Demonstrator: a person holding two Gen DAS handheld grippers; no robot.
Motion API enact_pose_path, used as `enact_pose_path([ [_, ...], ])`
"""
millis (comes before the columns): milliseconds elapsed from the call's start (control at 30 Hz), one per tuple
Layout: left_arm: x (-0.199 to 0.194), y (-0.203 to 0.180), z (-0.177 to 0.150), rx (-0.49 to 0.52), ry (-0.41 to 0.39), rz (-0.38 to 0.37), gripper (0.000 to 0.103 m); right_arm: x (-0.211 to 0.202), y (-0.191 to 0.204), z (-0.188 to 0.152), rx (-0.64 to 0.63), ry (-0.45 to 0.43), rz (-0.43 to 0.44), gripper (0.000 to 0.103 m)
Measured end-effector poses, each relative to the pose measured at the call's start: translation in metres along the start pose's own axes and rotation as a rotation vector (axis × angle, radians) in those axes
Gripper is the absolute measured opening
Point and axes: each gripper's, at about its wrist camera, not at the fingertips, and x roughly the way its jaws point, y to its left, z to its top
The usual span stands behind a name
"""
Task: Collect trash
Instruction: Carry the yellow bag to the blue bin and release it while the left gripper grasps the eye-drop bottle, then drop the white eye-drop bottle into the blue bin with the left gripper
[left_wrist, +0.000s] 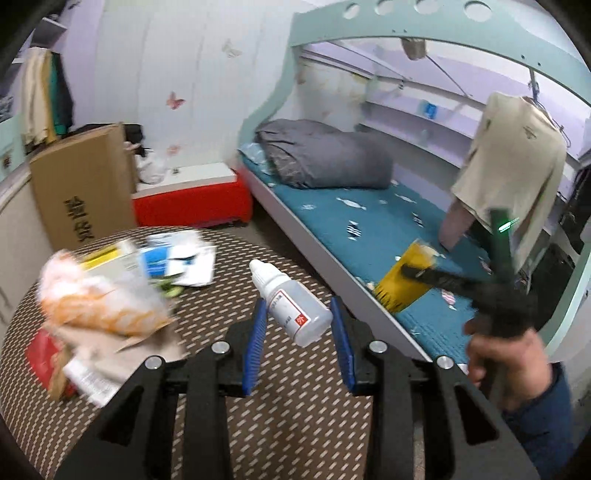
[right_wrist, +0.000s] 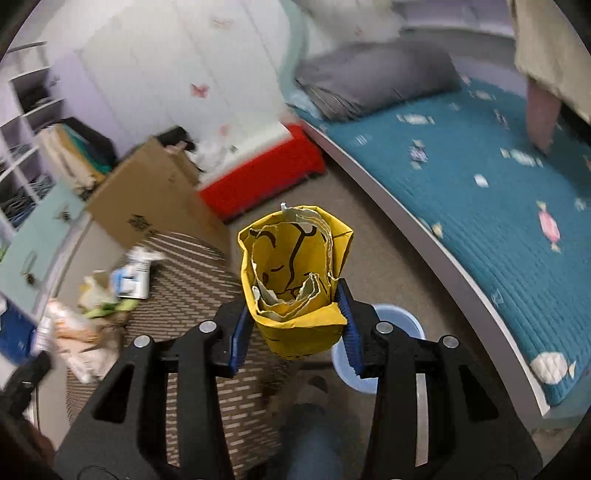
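My left gripper is clamped on a small white plastic dropper bottle with a red-printed label, its blue pads pressing both sides; the bottle hangs above the round brown woven table. On that table, left of the bottle, lies a blurred heap of wrappers and papers. My right gripper is clamped on a torn yellow paper bag with black drawing, held beside the table's edge, above the floor. A pale blue plastic bin stands below the bag, off the table's right side.
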Motion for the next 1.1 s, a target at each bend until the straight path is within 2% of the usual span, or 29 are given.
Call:
enact_pose_path([
  [200, 0.055, -0.031, 0.017, 0.051, 0.059, -0.07, 0.034, 0.078, -0.05, -0.005, 0.095, 0.127, -0.041, 0.043],
  [300, 0.087, -0.043, 0.02, 0.065, 0.103, -0.101, 0.034, 0.108, -0.07, -0.01, 0.132, 0.172, -0.05, 0.047],
  [433, 0.129, -0.058, 0.026, 0.077, 0.171, -0.13, 0.034, 0.148, -0.099, -0.019, 0.209, 0.246, -0.055, 0.065],
  [467, 0.139, -0.061, 0.026, 0.082, 0.19, -0.134, 0.034, 0.151, -0.107, -0.021, 0.242, 0.252, -0.06, 0.066],
  [633, 0.188, -0.075, 0.028, 0.105, 0.293, -0.165, 0.034, 0.115, -0.126, -0.015, 0.331, 0.143, -0.042, 0.073],
  [767, 0.221, -0.087, 0.026, 0.143, 0.372, -0.175, 0.034, 0.076, -0.127, -0.002, 0.333, 0.039, -0.036, 0.078],
  [900, 0.248, -0.097, 0.018, 0.175, 0.452, -0.191, 0.035, 0.046, -0.127, 0.01, 0.319, -0.028, -0.034, 0.084],
  [933, 0.253, -0.098, 0.016, 0.184, 0.468, -0.19, 0.045, 0.04, -0.124, 0.013, 0.313, -0.041, -0.033, 0.088],
  [967, 0.257, -0.1, 0.013, 0.188, 0.482, -0.19, 0.072, 0.035, -0.122, 0.013, 0.309, -0.052, -0.033, 0.09],
  [1000, 0.26, -0.101, 0.011, 0.193, 0.487, -0.178, 0.084, 0.031, -0.122, 0.015, 0.306, -0.059, -0.032, 0.092],
  [1033, 0.26, -0.1, 0.01, 0.197, 0.479, -0.159, 0.088, 0.027, -0.121, 0.015, 0.305, -0.068, -0.027, 0.093],
  [1100, 0.261, -0.099, 0.008, 0.193, 0.476, -0.147, 0.088, 0.021, -0.118, 0.017, 0.299, -0.081, -0.019, 0.096],
])
